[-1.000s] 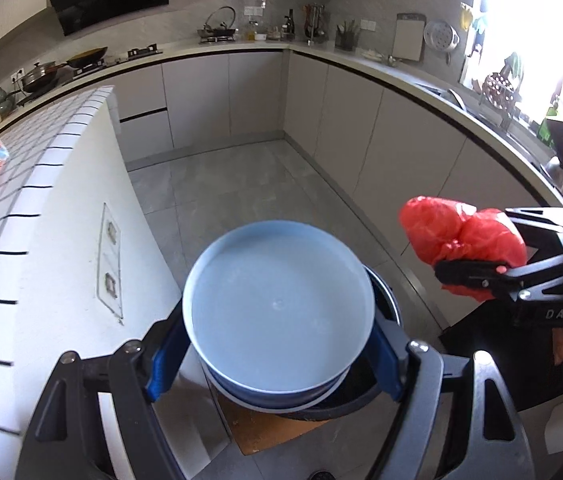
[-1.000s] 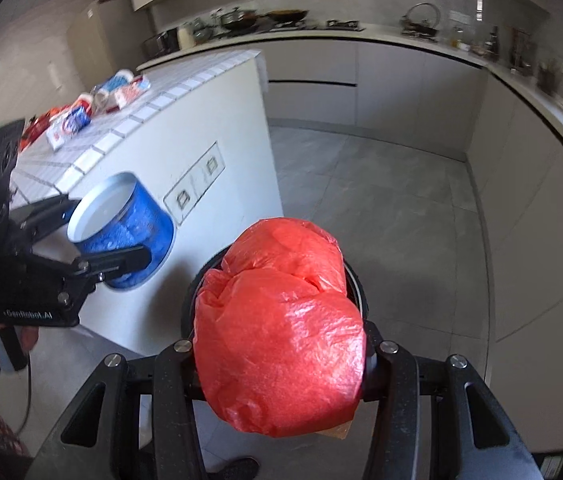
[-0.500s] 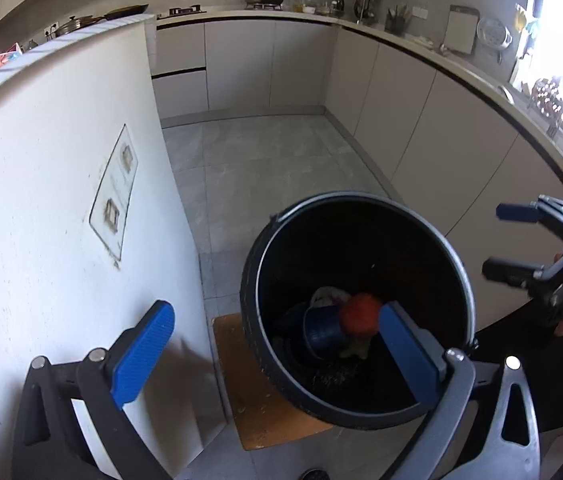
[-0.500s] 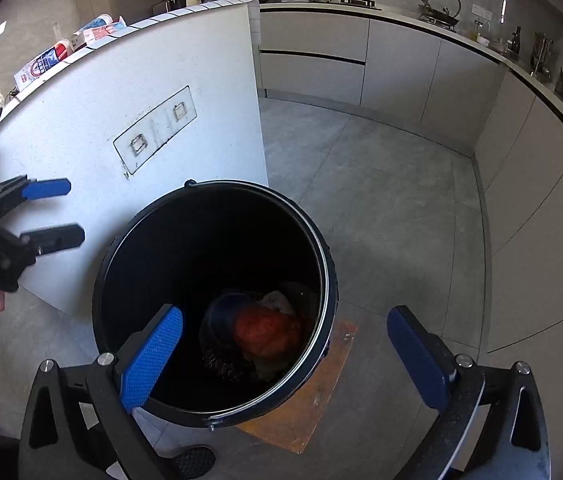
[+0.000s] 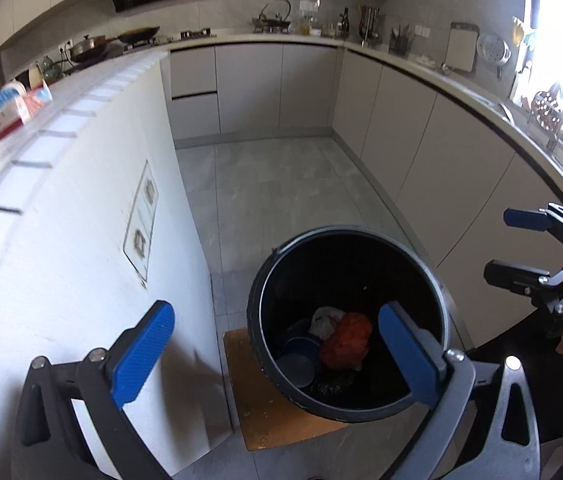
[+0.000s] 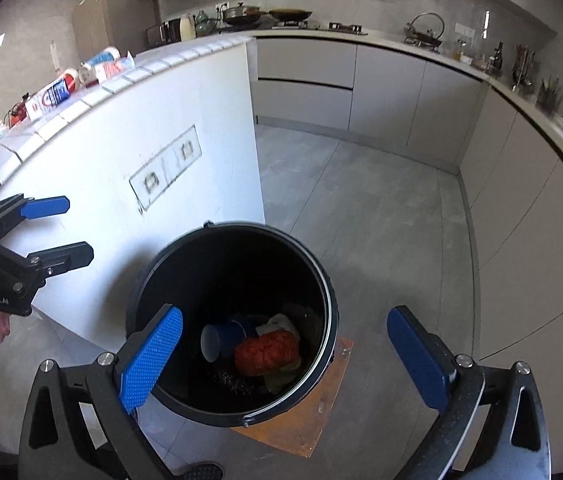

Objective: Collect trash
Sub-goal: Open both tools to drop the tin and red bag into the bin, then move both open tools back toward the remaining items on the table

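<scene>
A black round trash bin (image 5: 345, 236) (image 6: 321, 276) stands on the floor beside the white kitchen island. At its bottom lie a crumpled red plastic bag (image 5: 347, 340) (image 6: 267, 352), a blue paper cup (image 5: 297, 364) (image 6: 221, 340) on its side and some pale paper. My left gripper (image 5: 275, 354) hovers above the bin, jaws wide open, nothing between its blue pads. My right gripper (image 6: 285, 360) hangs over the bin too, open and empty. Each gripper shows in the other's view, the right gripper (image 5: 521, 248) at the right edge, the left gripper (image 6: 59, 232) at the left edge.
The bin rests on a brown mat (image 5: 265, 408) (image 6: 321, 420). The white island wall (image 5: 81, 260) (image 6: 141, 152) rises at the left, with several packages (image 6: 81, 80) on its tiled top. Grey cabinets (image 5: 421, 152) line the back and right. Grey tile floor (image 6: 361, 200) stretches beyond the bin.
A second ago the left gripper held the blue cup and the right held the red bag above the bin. Both opened and the items dropped into the bin, where they now lie.
</scene>
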Demonstrator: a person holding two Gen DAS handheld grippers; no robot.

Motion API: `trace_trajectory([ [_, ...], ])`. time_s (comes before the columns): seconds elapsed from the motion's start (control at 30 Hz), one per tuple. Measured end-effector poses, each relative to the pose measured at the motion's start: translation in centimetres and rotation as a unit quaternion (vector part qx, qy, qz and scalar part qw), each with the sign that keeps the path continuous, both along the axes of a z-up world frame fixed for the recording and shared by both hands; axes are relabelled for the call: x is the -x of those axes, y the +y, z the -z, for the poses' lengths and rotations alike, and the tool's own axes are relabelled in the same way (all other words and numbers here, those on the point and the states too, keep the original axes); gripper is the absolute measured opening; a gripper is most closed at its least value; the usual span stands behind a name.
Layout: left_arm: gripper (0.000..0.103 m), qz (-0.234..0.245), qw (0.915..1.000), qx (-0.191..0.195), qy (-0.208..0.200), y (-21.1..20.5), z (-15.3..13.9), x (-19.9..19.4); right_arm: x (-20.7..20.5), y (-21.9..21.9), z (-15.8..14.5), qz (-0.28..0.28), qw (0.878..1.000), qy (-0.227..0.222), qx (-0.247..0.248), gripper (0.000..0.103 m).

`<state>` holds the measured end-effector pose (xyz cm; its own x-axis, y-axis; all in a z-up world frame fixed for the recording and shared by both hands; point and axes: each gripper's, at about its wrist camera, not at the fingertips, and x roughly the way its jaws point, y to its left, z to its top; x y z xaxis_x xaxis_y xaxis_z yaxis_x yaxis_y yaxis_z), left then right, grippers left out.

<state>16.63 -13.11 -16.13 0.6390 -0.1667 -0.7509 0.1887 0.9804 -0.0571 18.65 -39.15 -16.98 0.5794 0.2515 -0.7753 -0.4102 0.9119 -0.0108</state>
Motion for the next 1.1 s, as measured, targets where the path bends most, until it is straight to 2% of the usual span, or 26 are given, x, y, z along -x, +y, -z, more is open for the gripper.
trace_trajectory([
  [0.23, 0.103, -0.009, 0.9995, -0.003, -0.031, 0.5, -4.0, 1.7, 2.3, 0.3, -4.4, 0.015, 0.999, -0.03, -0.01, 0.103],
  [0.33, 0.103, -0.018, 0.999, -0.003, -0.04, 1.2, -4.9, 1.9, 3.6, 0.8, -6.6, 0.021, 0.999, -0.046, -0.016, 0.103],
  [0.53, 0.103, -0.041, 0.9974, -0.003, -0.059, 3.5, -6.7, 3.4, 5.1, 2.3, -9.0, 0.029, 0.998, -0.058, -0.022, 0.103],
  [0.87, 0.103, -0.088, 0.9922, -0.006, -0.088, 8.5, -9.5, 5.4, 7.1, 8.0, -12.3, 0.0, 0.996, -0.082, -0.043, 0.103],
  [1.1, 0.103, -0.151, 0.9833, -0.006, -0.102, 14.0, -11.4, 6.9, 6.9, 12.8, -14.1, -0.029, 0.994, -0.086, -0.067, 0.103],
])
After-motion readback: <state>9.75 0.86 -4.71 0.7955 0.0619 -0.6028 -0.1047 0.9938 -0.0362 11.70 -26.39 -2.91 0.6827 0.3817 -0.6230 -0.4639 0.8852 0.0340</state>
